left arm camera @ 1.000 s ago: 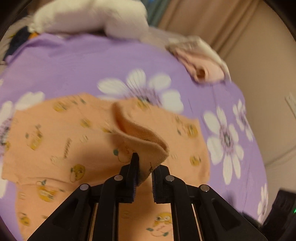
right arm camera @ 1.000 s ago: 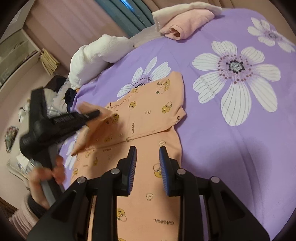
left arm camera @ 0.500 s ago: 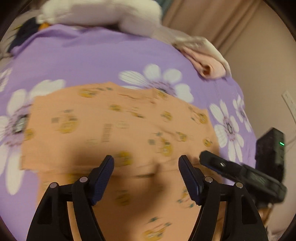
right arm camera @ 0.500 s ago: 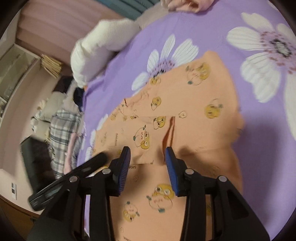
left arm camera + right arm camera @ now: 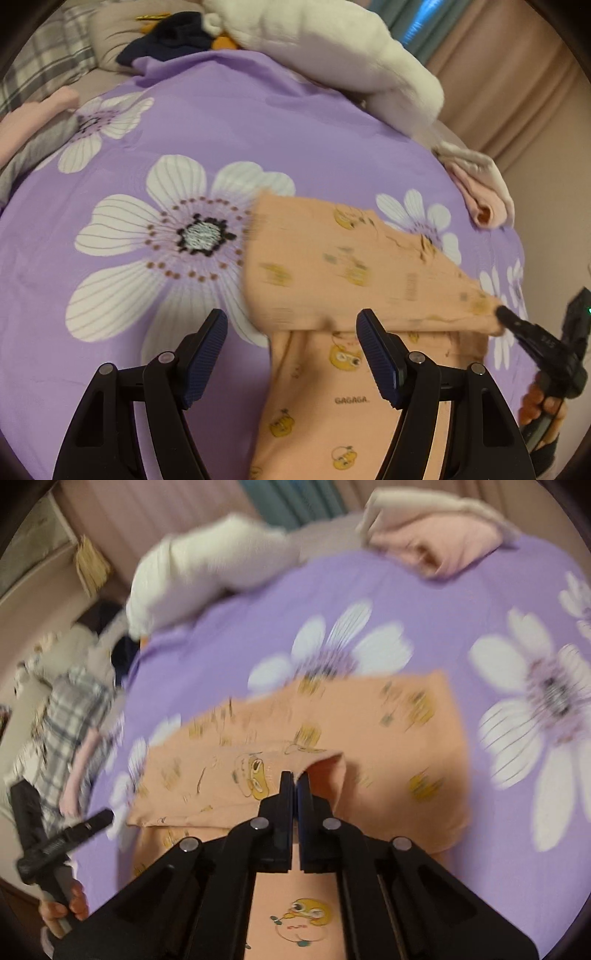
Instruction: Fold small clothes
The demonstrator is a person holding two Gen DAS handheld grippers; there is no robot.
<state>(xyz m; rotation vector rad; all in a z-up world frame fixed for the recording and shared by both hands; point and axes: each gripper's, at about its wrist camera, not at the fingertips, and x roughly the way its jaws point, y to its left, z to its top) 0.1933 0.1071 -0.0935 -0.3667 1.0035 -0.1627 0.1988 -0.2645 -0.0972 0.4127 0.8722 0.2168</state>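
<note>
Folding is midway: the right gripper (image 5: 294, 775), fingers pinching a raised edge of the orange garment (image 5: 354, 258), lifts it over the purple bedspread's (image 5: 229, 122) middle. The left gripper (image 5: 291, 354) hovers spread and empty. Next, likely lay that edge across. Pink folded clothes (image 5: 436, 535) lie clear at the far edge.

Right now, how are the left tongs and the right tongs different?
The left tongs are wide open, while the right tongs are shut. The left tongs hold nothing and sit over the purple sheet and the shirt's edge, while the right tongs pinch a fold of the orange shirt and lift it. Both are black, each with two ribbed blue pads, and each is held by a hand.
</note>
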